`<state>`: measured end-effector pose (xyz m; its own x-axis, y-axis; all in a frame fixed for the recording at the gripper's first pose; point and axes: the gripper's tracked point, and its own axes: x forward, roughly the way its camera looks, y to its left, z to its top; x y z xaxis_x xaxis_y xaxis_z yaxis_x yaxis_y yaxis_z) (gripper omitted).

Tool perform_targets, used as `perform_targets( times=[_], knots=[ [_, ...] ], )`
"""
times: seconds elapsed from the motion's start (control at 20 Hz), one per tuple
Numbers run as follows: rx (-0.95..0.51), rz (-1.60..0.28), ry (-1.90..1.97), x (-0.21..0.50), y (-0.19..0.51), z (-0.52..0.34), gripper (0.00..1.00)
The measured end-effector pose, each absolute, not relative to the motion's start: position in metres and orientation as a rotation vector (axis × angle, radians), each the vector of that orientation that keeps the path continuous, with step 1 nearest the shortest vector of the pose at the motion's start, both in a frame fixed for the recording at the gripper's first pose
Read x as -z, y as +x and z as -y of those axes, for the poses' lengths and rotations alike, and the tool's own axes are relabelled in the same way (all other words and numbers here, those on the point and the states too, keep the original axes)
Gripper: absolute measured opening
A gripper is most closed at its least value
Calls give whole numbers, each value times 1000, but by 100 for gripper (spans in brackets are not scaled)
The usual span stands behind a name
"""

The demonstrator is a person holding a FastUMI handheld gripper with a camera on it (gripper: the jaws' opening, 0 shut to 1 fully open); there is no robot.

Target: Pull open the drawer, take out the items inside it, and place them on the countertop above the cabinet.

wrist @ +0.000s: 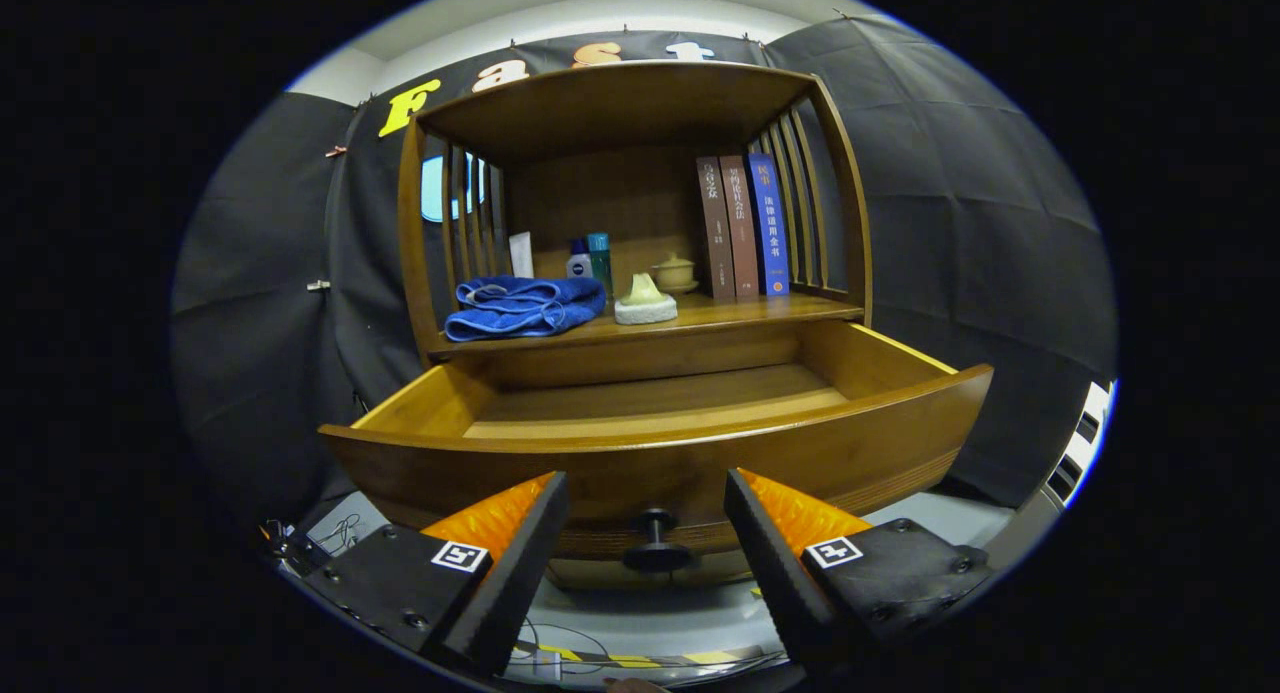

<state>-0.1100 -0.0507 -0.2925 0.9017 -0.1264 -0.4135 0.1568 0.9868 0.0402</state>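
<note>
The wooden drawer [660,443] stands pulled out towards me, and the part of its inside that I can see holds nothing. Its dark round knob [655,538] sits low on the drawer front, between my two fingers and clear of both. My gripper [647,493] is open, one finger on each side of the knob. Above the drawer, on the countertop [760,311], lie a folded blue towel [522,306] and a pale soap-like piece on a white dish [645,300].
At the back of the countertop stand a white tube [521,254], two small bottles [590,256], a lidded cup [675,271] and three upright books [742,225]. Slatted side walls and a wooden top enclose the shelf. Cables lie on the floor below the drawer.
</note>
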Motion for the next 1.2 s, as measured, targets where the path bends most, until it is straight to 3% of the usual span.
perform_targets(
  times=[0.55, 1.2],
  knots=[
    [160, -411, 67, 298, -92, 46, 100],
    [148, -397, 62, 313, 14, 63, 100]
  ],
)
